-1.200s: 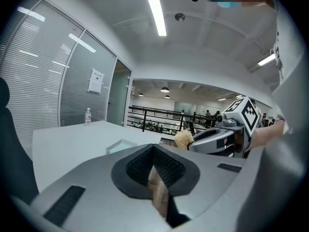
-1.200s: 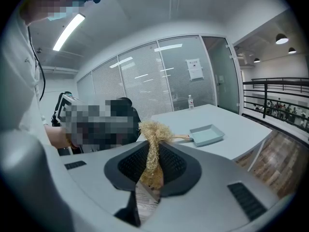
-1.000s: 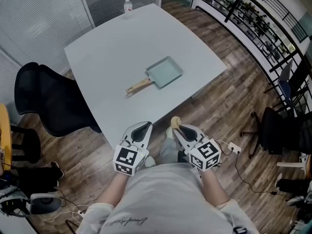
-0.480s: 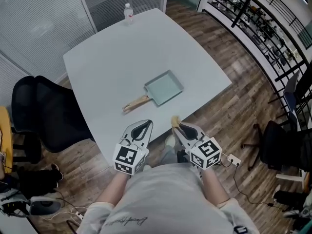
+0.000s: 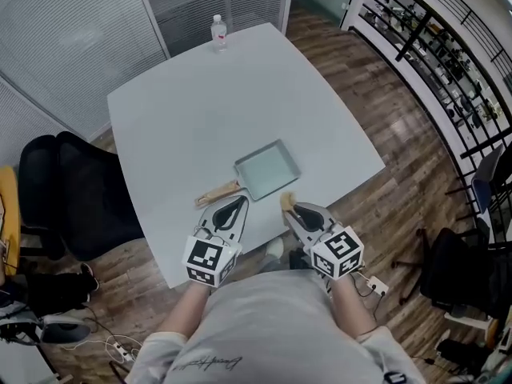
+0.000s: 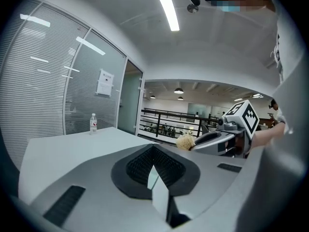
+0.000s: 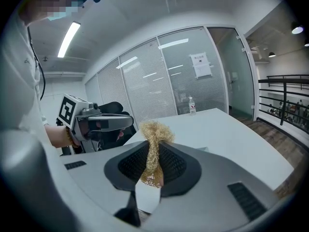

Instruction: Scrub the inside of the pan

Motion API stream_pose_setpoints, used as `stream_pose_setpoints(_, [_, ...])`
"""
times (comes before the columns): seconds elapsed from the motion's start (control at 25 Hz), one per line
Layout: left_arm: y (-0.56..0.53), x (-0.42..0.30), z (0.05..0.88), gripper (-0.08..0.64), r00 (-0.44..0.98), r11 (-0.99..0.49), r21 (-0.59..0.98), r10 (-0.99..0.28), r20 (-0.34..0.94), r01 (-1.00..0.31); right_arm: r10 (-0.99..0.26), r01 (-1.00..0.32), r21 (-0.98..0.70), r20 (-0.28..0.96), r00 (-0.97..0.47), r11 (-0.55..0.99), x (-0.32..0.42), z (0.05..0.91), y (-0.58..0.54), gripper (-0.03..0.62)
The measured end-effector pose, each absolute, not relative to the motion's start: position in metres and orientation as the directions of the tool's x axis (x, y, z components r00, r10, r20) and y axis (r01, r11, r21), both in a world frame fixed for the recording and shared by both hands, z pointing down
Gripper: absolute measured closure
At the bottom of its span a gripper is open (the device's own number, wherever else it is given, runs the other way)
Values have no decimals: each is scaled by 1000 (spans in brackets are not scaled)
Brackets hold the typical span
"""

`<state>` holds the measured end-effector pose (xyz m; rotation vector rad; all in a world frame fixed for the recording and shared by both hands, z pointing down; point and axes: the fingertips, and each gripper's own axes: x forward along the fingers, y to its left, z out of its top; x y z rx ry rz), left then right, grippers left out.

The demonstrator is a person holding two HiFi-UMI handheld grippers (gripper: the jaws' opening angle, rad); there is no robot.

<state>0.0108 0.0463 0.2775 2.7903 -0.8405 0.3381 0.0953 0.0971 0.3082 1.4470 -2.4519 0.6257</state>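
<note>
Ahead of your right gripper (image 5: 290, 211), clenched on a scrubber (image 5: 286, 201), the pan (image 5: 268, 170) lies on the bench (image 5: 200, 110); your left gripper (image 5: 237, 205) is clenched empty. Scrubbing hasn't begun.

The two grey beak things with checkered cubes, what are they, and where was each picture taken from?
They are hand-held grippers, not a robot: a person holds one in each hand. The top-down picture comes from a camera on the person's head; the other two come from cameras riding on each gripper, looking along its jaws. The left gripper is shut and empty. The right gripper is shut on a straw-coloured scrubber. On the white table are a pale green rectangular pan with a wooden handle, apart from both grippers, and a water bottle at the far edge.
</note>
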Motion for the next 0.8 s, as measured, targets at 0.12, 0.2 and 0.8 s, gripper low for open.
stream_pose_setpoints(0.12, [38, 22, 277, 549, 800, -804, 132, -532, 276, -580, -759, -858, -250, 400, -513, 448, 107, 308, 86, 515])
stream_pose_setpoints(0.2, [34, 28, 276, 549, 791, -794, 132, -544, 281, -593, -746, -847, -254, 401, -531, 466, 113, 307, 80, 515])
stream_pose_setpoints(0.8, [29, 37, 280, 549, 707, -711, 118, -639, 303, -693, -660, -777, -283, 412, -628, 563, 128, 318, 61, 515])
